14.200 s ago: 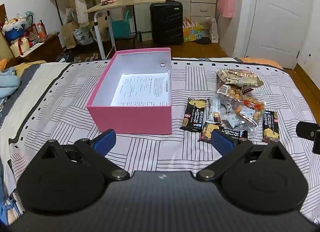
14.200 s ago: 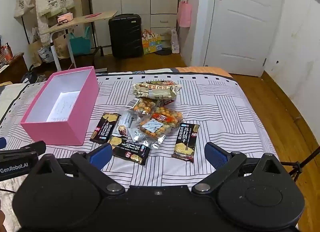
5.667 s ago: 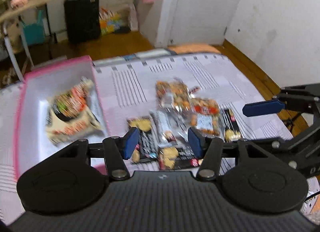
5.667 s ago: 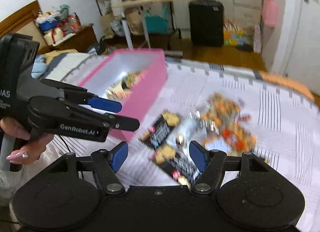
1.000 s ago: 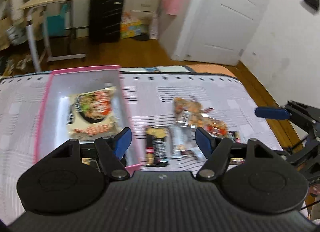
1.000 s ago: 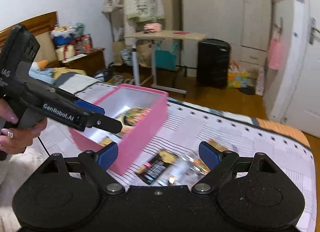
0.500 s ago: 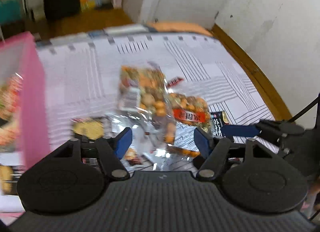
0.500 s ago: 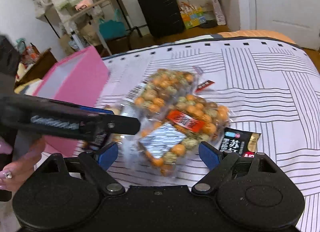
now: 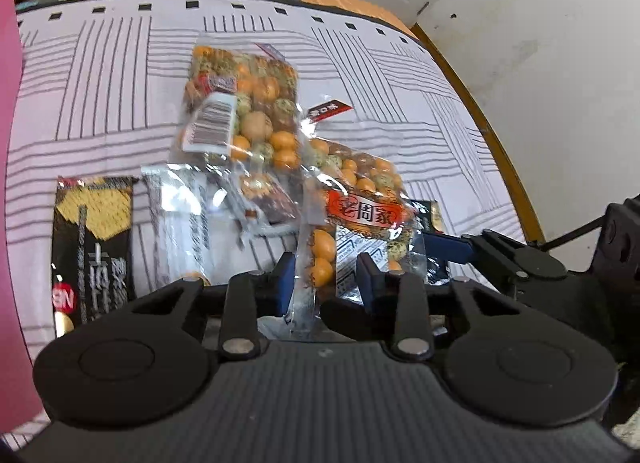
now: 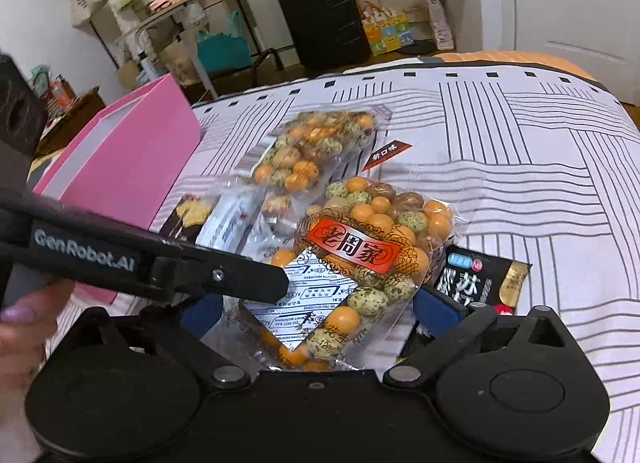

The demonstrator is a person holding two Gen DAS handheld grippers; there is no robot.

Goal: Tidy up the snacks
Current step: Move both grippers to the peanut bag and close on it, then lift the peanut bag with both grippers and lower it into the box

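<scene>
A clear bag of coated peanuts with a red label [image 9: 362, 215] [image 10: 360, 247] lies on top of the snack pile on the striped bed cover. My left gripper [image 9: 326, 279] is closing, and its blue pads pinch the bag's near-left edge. In the right wrist view its black finger [image 10: 224, 275] crosses in from the left onto the bag. My right gripper [image 10: 318, 313] is opening wide with the same bag lying between its fingers, and its pads do not press on it. The pink box [image 10: 120, 167] stands to the left.
A second peanut bag [image 9: 244, 111] lies just behind the first. A black cracker packet [image 9: 94, 231] and a silvery packet [image 9: 180, 223] lie to the left, and another black packet [image 10: 480, 283] to the right. The bed's edge and wall [image 9: 500, 143] are close on the right.
Both grippers dropped onto the snack pile and tipped downward. The left jaws narrowed onto the red-label bag's edge. The right jaws spread wider around the same bag.
</scene>
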